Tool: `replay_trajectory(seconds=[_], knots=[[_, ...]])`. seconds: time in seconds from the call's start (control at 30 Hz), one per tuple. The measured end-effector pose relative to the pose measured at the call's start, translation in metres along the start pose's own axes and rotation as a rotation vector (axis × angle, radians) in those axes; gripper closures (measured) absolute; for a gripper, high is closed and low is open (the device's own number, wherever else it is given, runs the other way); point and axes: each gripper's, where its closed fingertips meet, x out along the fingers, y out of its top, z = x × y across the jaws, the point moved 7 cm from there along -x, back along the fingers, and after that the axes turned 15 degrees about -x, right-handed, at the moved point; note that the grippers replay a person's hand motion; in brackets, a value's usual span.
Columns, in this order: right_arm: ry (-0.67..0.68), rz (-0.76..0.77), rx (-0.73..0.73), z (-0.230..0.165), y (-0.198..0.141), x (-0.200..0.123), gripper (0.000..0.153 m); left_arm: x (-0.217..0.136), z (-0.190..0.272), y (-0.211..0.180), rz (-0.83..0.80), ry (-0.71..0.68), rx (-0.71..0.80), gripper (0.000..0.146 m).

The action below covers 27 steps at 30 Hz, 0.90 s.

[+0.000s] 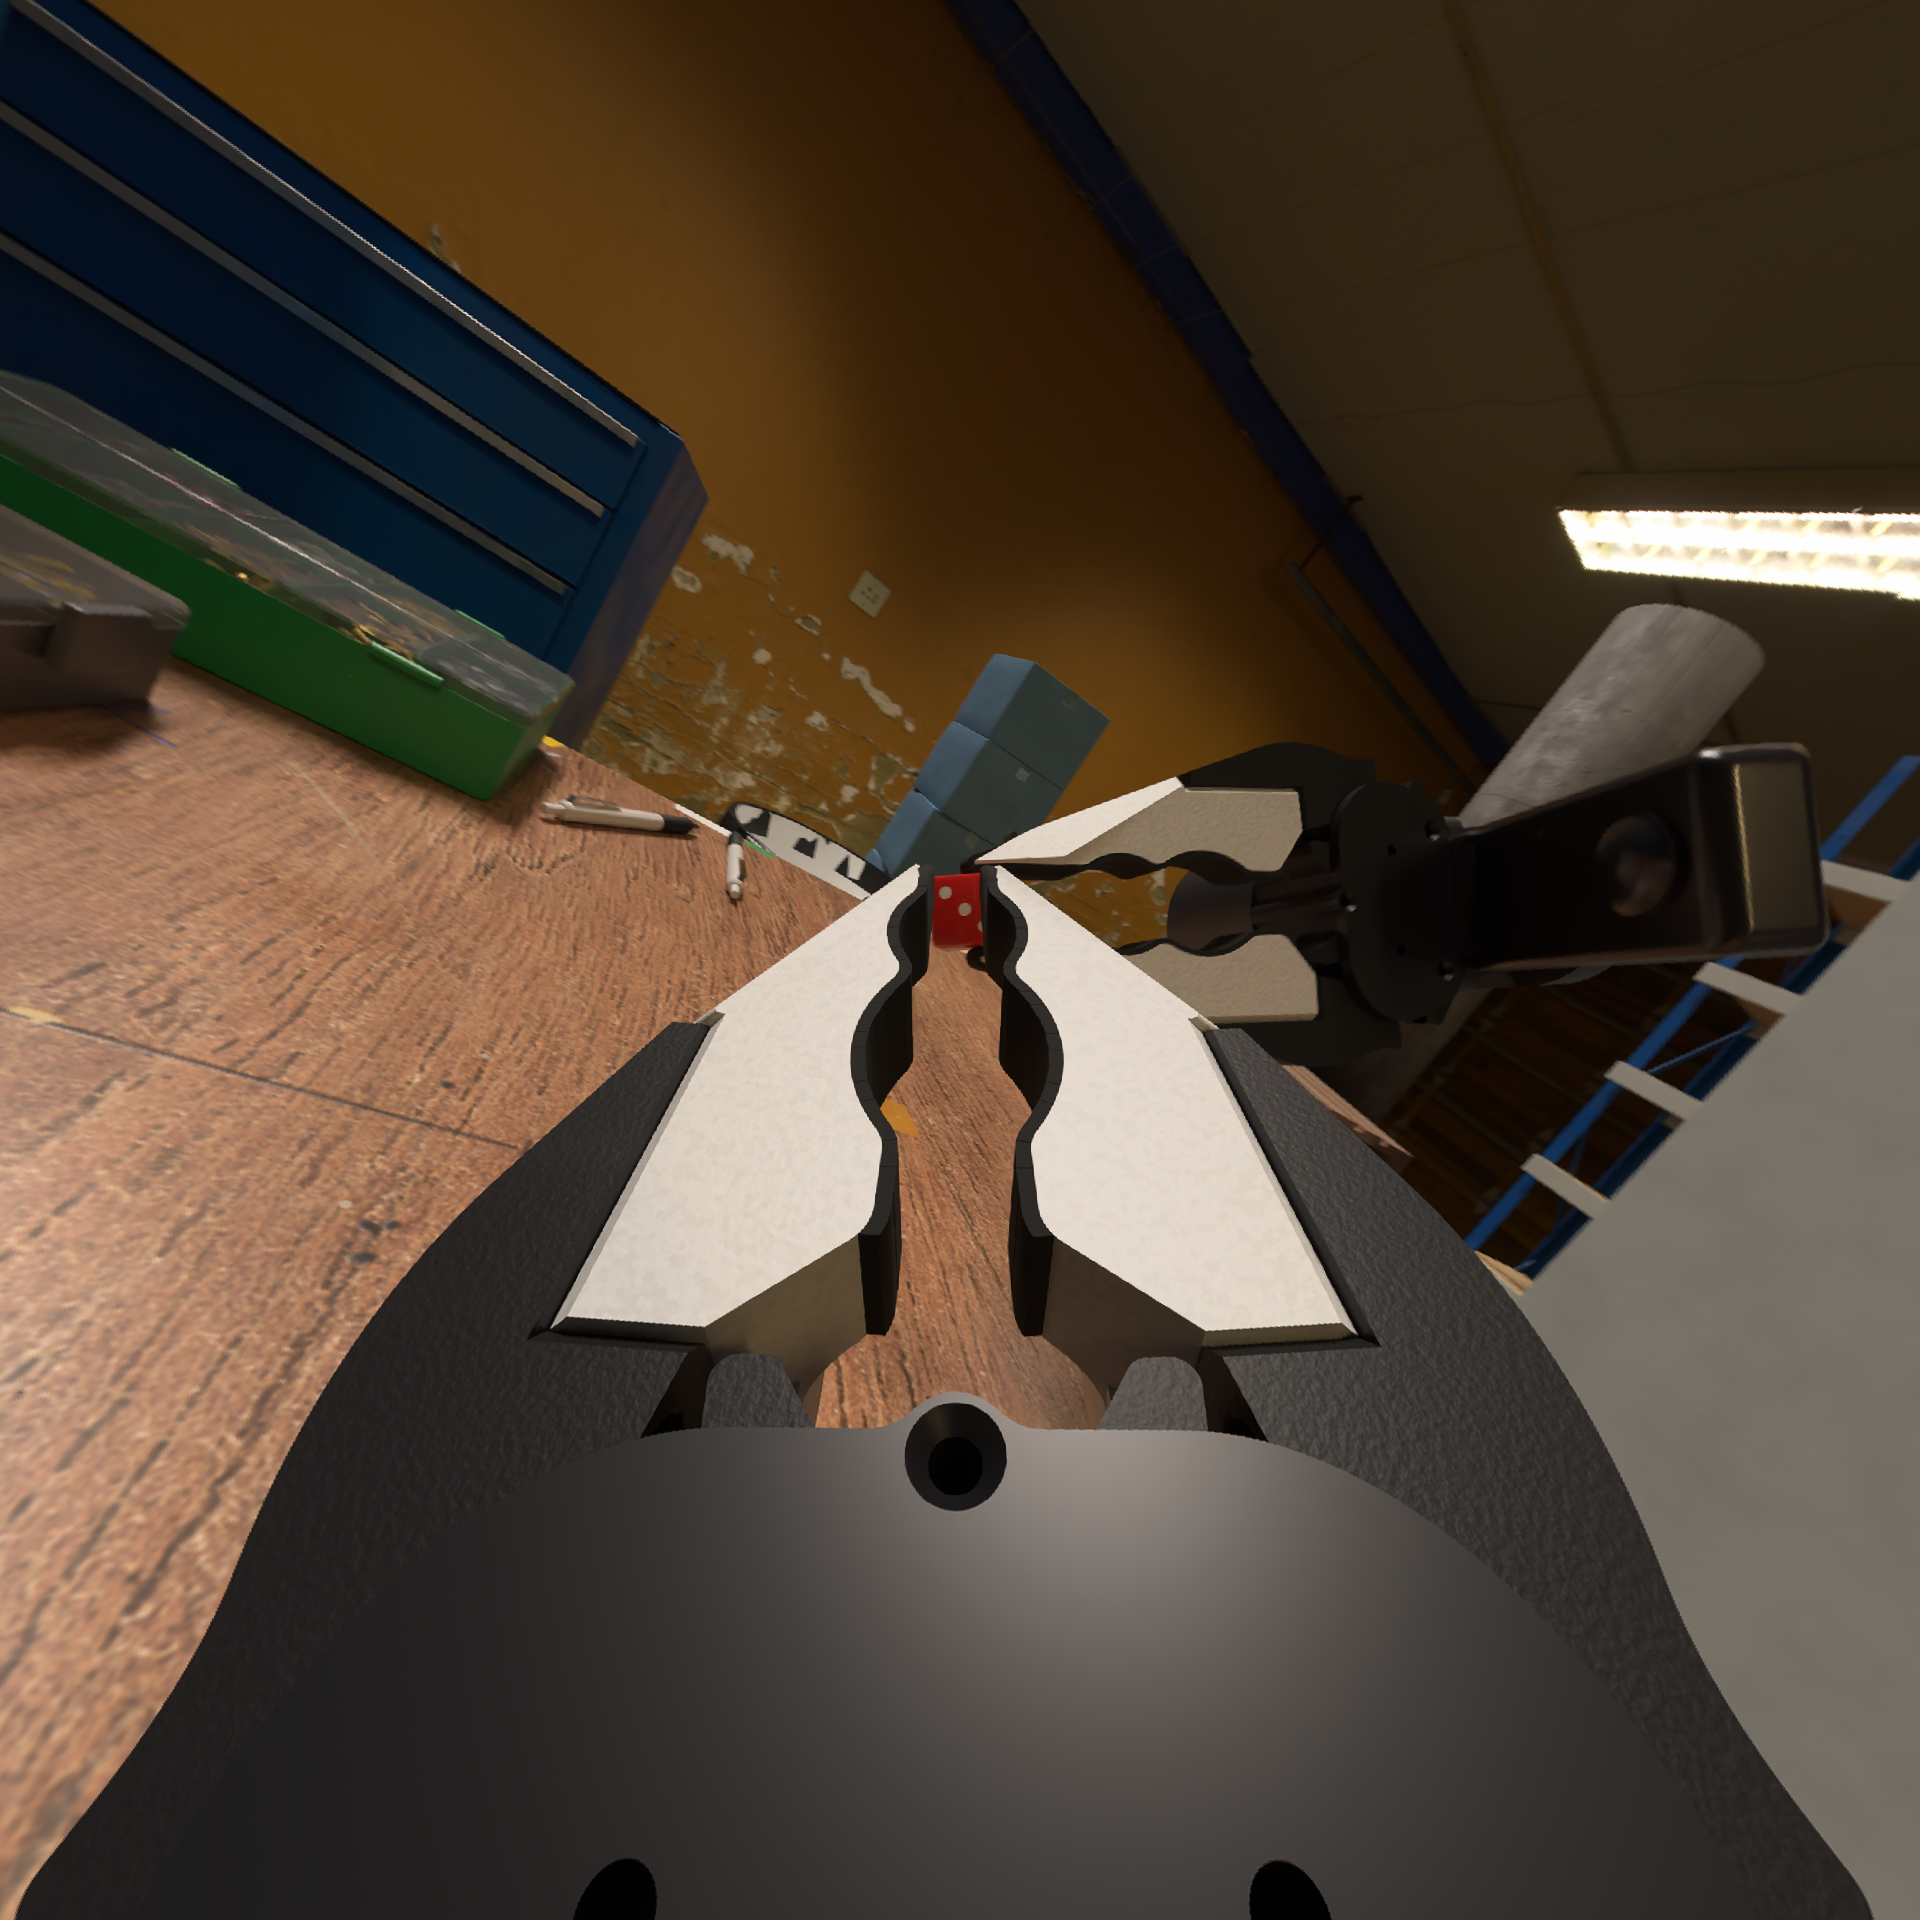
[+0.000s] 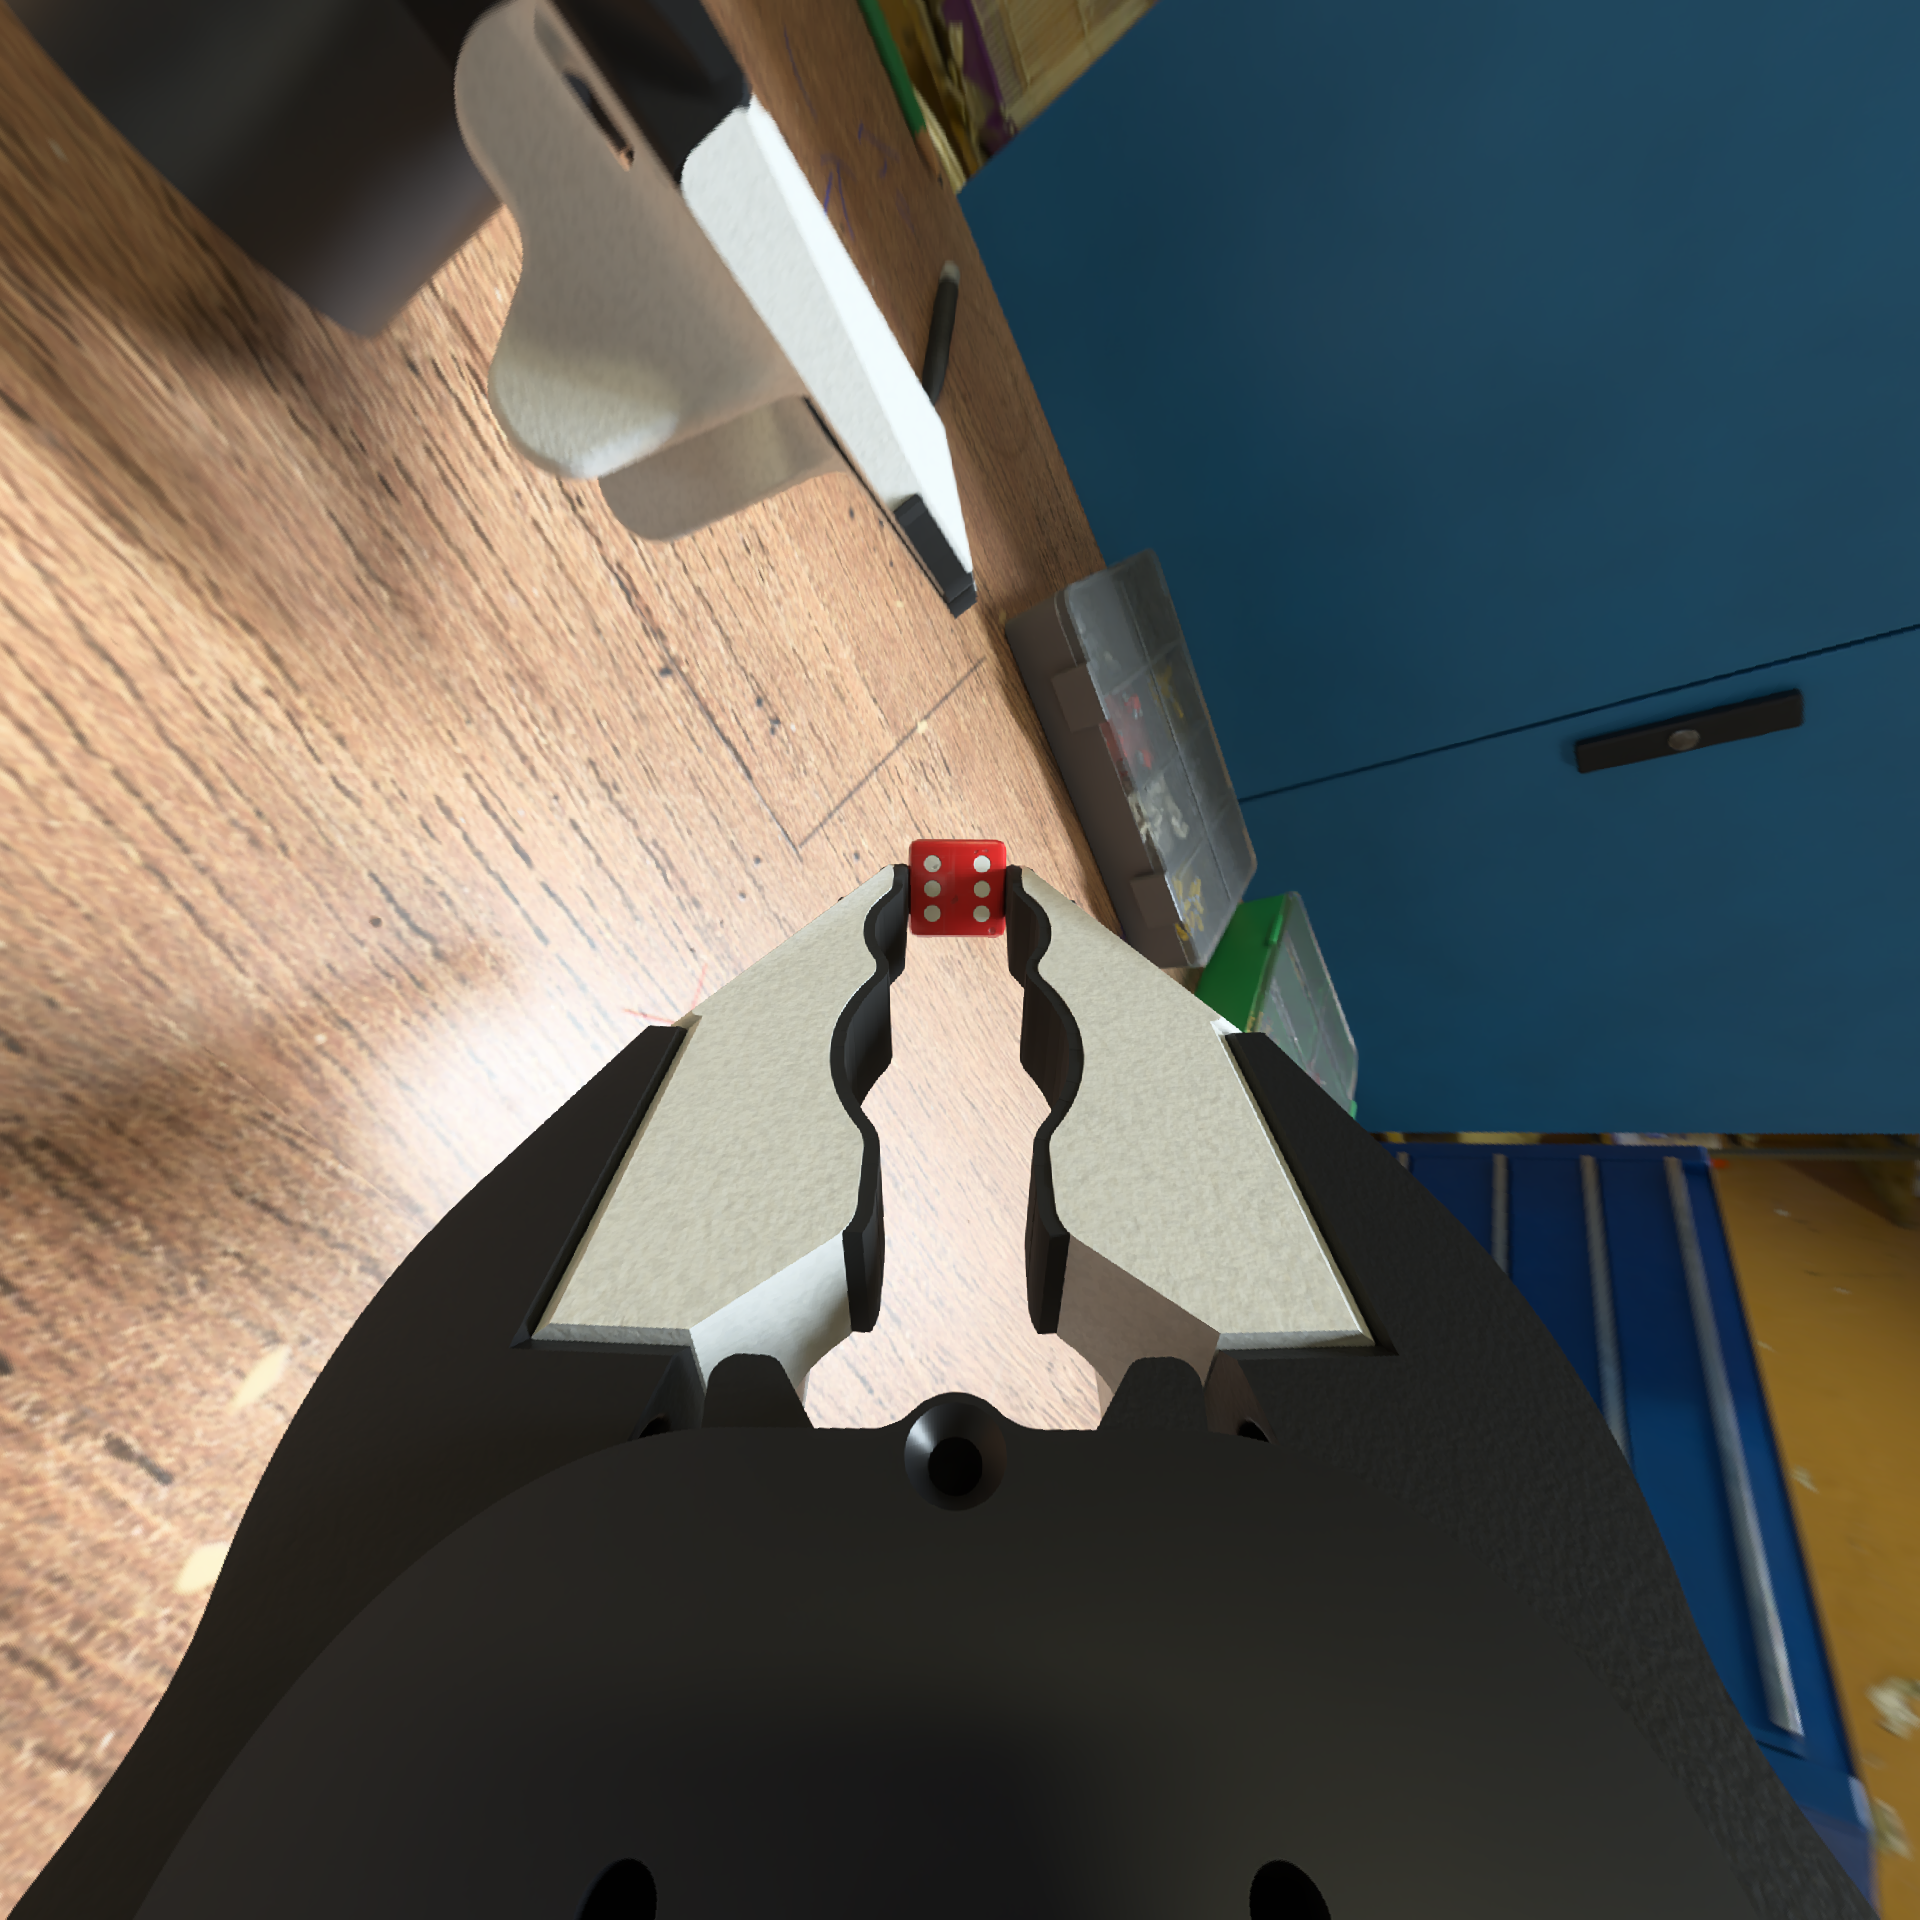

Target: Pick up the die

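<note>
The die [image 2: 956,888] is red with white pips. It sits clamped between the fingertips of my right gripper [image 2: 956,883], over the wooden table [image 2: 364,831]. In the left wrist view, the right gripper [image 1: 979,909] comes in from the right and pinches the die [image 1: 956,912] from above and below. My left gripper [image 1: 956,883] has its jaws a narrow gap apart and holds nothing. The die shows through that gap, farther off. In the right wrist view, one of the left gripper's white fingers [image 2: 810,312] stands well short of the die.
A blue drawer cabinet [image 1: 312,343], a green organiser box [image 1: 343,665], two pens [image 1: 623,818] and stacked grey blocks [image 1: 997,758] lie along the table's far side. A blue cupboard [image 2: 1507,416] and clear parts boxes [image 2: 1143,748] border the table edge.
</note>
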Motion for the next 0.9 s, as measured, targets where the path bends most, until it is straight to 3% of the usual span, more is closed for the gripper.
replay_trajectory(seconds=[0.23,0.9], knots=[[-0.076,-0.100,-0.101,-0.007,0.006,0.007,0.134,-0.002,0.002,-0.003,-0.026,-0.045,0.017,0.138],[-0.163,-0.094,-0.164,-0.017,0.010,0.015,0.134,-0.003,0.000,-0.002,-0.014,-0.053,-0.003,0.138]])
